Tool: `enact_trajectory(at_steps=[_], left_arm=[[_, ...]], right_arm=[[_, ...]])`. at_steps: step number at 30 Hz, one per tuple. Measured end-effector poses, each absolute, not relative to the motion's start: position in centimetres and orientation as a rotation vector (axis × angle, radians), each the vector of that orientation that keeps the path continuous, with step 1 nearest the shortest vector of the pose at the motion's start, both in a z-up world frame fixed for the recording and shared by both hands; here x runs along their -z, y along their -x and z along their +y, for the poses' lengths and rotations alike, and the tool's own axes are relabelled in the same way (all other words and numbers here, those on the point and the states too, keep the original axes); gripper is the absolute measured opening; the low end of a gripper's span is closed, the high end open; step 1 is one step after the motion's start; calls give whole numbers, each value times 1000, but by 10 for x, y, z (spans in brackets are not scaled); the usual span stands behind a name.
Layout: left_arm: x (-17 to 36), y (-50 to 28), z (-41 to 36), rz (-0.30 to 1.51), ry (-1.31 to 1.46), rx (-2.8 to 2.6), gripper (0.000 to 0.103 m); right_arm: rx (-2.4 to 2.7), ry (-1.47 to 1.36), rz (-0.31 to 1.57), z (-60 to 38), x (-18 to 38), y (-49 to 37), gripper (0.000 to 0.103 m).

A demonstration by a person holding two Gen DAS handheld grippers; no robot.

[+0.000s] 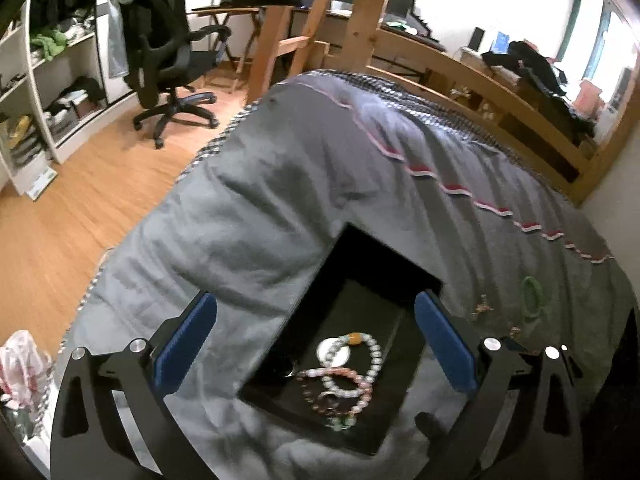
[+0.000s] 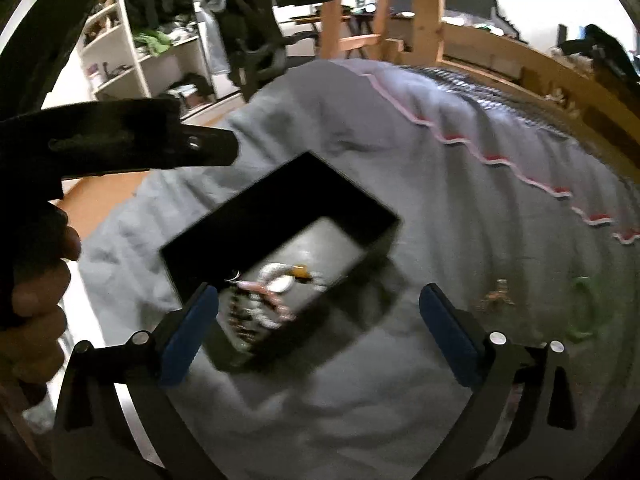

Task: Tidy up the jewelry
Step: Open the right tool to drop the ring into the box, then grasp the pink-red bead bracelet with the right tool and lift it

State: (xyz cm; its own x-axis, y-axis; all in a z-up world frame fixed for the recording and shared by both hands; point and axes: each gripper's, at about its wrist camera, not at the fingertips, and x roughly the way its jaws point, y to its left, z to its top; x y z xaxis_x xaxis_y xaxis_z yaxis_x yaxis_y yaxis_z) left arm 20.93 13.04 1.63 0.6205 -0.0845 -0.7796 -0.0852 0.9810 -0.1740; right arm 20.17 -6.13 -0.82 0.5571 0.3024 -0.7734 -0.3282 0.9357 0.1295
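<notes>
- Grey bed cover [image 1: 280, 184] carries a black box [image 1: 360, 276] with bead bracelets [image 1: 352, 372] inside.
- Both the left gripper [image 1: 316, 340] and right gripper [image 2: 320, 332] gape, holding nothing.
- Green bangle [image 1: 532, 292] lies on the cover right of the box, nearer the right gripper.

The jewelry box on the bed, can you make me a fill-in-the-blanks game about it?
1. The bead bracelets lie inside a box that is coloured ____.
2. The box sits on a grey ____.
3. The ring-shaped bangle left outside the box is coloured ____.
4. The left claw has its blue pads spread ____.

Missing words: black; blanket; green; open
</notes>
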Motion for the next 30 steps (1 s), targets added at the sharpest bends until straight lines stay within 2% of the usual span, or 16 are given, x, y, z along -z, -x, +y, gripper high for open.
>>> enact_trajectory(at_steps=[16,28,29,30], left_arm=[[11,-206,35,856,136,249,97],[53,-208,-28,866,-17,323,97],[56,-209,-33,863,-28,337,94],[60,-212,-41,863,-41,357,84]], right_arm=[[-142,-64,848,-201,-19,-158,99],[-77,-147,900,-256,22,-144,99],[-79,-149,910,-258,27,-144,99],[-85,-154,919,-259,33,-146,99]])
